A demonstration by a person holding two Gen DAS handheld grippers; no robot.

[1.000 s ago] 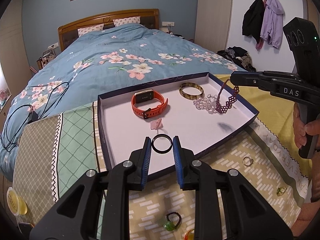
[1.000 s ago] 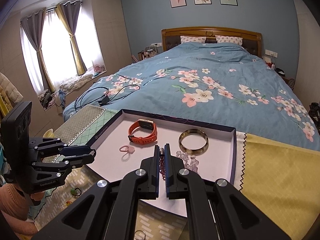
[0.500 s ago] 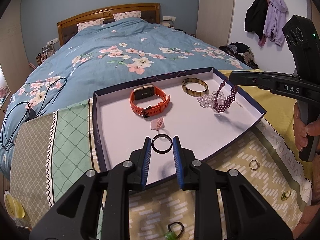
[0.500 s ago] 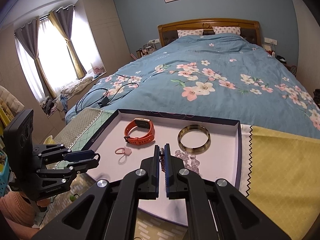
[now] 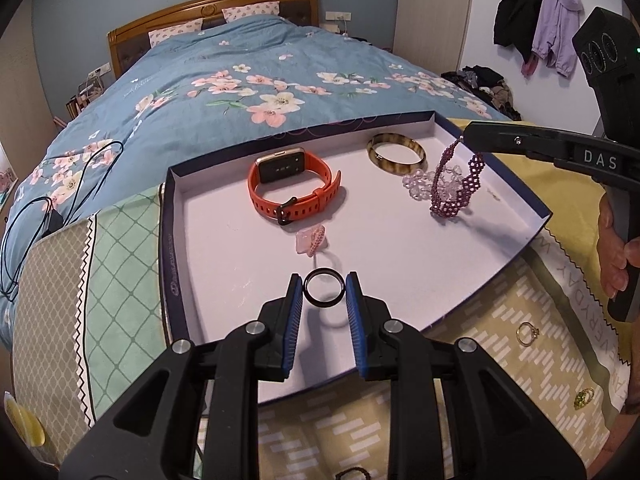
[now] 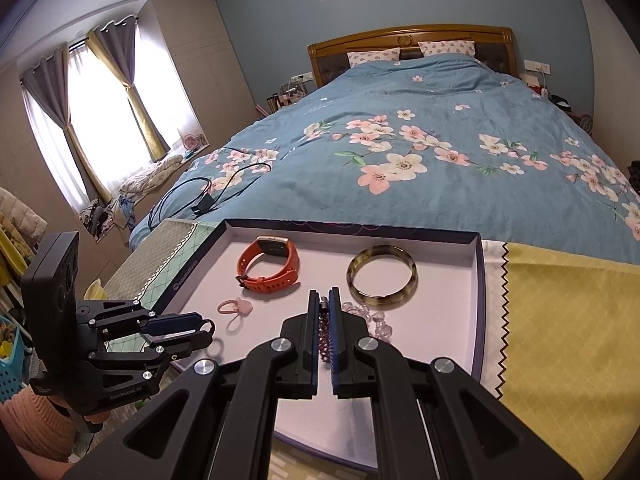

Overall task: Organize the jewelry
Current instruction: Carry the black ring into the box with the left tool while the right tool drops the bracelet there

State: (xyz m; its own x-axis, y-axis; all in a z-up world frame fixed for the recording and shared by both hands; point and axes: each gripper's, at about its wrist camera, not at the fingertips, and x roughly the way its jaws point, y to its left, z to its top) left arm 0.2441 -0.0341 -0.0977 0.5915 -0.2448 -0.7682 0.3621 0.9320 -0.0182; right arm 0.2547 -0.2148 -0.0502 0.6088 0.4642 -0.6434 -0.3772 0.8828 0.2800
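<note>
My left gripper (image 5: pixel 324 280) is shut on a black ring (image 5: pixel 324 289), held just above the near part of the white box tray (image 5: pixel 400 264). My right gripper (image 6: pixel 324 294) is shut on a purple beaded bracelet (image 5: pixel 456 184), which hangs down with its low end touching the tray floor near the clear bead bracelet (image 5: pixel 418 184). In the tray lie an orange smartwatch (image 5: pixel 292 186), a tortoiseshell bangle (image 5: pixel 396 152) and a pink ring (image 5: pixel 310 242).
A gold ring (image 5: pixel 526 332), a green-stone ring (image 5: pixel 584 398) and a dark beaded ring (image 5: pixel 352 474) lie on the patterned cloth in front of the tray. The floral bed (image 5: pixel 260 92) lies behind, with a black cable (image 5: pixel 24 216) at left.
Both grippers have moved lower and further over the tray. The purple bracelet has come down until its low end meets the tray floor. The black ring stays gripped.
</note>
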